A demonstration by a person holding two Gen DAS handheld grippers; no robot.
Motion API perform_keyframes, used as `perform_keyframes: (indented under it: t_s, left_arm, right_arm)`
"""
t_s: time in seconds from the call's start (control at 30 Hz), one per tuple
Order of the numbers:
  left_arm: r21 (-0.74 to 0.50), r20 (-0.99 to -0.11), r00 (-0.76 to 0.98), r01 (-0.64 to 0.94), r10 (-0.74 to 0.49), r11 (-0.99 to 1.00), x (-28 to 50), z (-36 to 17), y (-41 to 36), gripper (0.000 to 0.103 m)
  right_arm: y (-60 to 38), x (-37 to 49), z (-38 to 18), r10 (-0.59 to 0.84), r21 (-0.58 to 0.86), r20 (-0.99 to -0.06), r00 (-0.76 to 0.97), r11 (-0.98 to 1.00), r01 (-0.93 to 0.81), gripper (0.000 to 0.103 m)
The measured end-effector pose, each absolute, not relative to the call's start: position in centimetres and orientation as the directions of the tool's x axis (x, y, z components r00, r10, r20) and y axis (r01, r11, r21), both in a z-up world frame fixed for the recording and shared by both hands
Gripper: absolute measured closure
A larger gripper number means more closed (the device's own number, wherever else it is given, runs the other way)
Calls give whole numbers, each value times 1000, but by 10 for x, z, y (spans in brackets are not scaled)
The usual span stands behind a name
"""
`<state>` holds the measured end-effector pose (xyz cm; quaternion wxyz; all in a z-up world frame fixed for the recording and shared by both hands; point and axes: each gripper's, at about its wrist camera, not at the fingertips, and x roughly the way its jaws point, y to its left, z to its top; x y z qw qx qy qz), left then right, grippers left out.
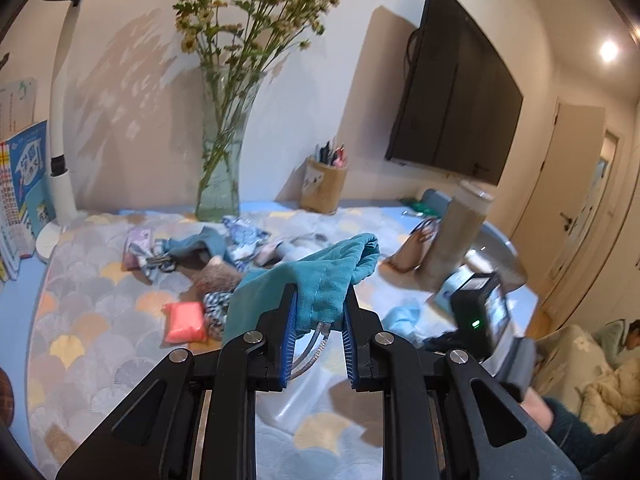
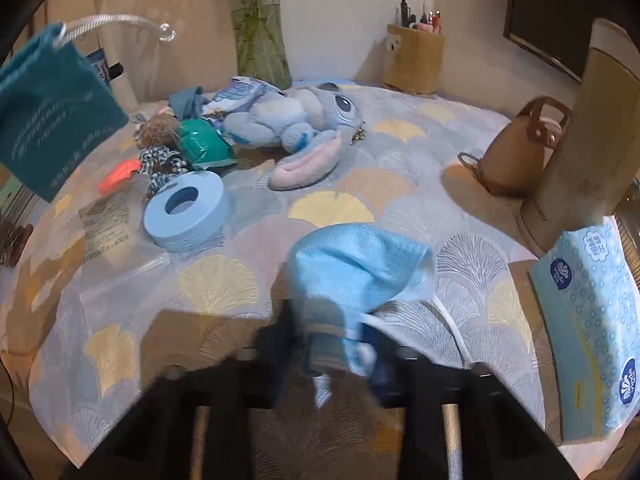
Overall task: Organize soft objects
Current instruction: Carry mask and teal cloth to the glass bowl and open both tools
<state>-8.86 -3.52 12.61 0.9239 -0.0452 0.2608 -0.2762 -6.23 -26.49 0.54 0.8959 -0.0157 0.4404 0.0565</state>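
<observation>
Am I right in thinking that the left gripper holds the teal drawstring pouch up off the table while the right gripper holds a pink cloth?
Not quite: the cloth in the right gripper is light blue, not pink, as the right wrist view shows. The left gripper does hold the teal drawstring pouch up off the table.

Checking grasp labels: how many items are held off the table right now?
2. Teal drawstring pouch pinched in the left gripper; light blue cloth in the right gripper, though blur hides those fingers.
</observation>
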Motion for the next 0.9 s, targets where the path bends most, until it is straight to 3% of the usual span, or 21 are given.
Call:
perform_keyframes:
  t_s: [0.5, 0.9]
  left_arm:
    - [-194, -370, 716, 563, -591, 804, -109, 171, -65, 86]
    - [-109, -286, 664, 694, -691, 712, -103, 233, -180, 86]
  right_arm:
    - [-297, -108, 85, 216, 163, -629, 747, 976, -144, 91]
    - [-396, -143, 153, 93, 208, -521, 849, 978, 21, 91]
